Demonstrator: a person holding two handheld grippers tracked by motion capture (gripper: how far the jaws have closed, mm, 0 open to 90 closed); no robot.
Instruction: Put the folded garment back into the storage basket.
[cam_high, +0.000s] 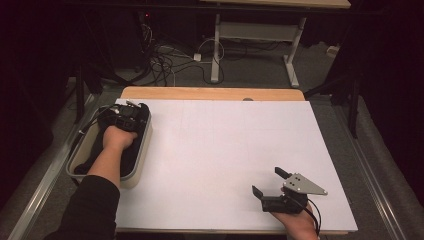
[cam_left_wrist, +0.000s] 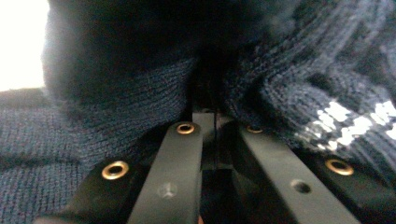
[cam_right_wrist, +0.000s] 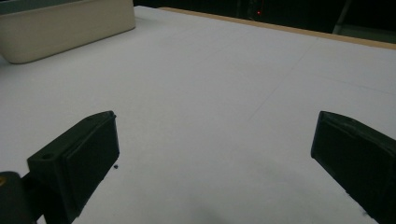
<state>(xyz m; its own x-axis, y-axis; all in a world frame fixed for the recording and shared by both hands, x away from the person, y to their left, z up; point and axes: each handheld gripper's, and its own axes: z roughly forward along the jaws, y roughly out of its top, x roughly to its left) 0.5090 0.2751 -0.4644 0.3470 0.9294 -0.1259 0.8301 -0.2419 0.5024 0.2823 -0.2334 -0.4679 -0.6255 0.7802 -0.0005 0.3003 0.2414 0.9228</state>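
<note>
A cream bin (cam_high: 145, 145) stands at the table's left edge with a dark navy knit garment (cam_high: 131, 159) inside. My left gripper (cam_high: 128, 113) reaches down into the far end of the bin. In the left gripper view its jaws stand almost together, and the gripper (cam_left_wrist: 208, 119) is pressed into bunched navy knit (cam_left_wrist: 140, 93) that carries a white pattern (cam_left_wrist: 355, 123). My right gripper (cam_high: 269, 181) rests low over the white sheet near the front right, open with nothing between its fingers (cam_right_wrist: 77, 161).
A white sheet (cam_high: 225, 140) covers most of the wooden table (cam_high: 210, 93). The cream bin (cam_right_wrist: 65, 28) sits far off to the left in the right gripper view. Beyond the table lie cables (cam_high: 165, 62) and another table's legs (cam_high: 216, 50).
</note>
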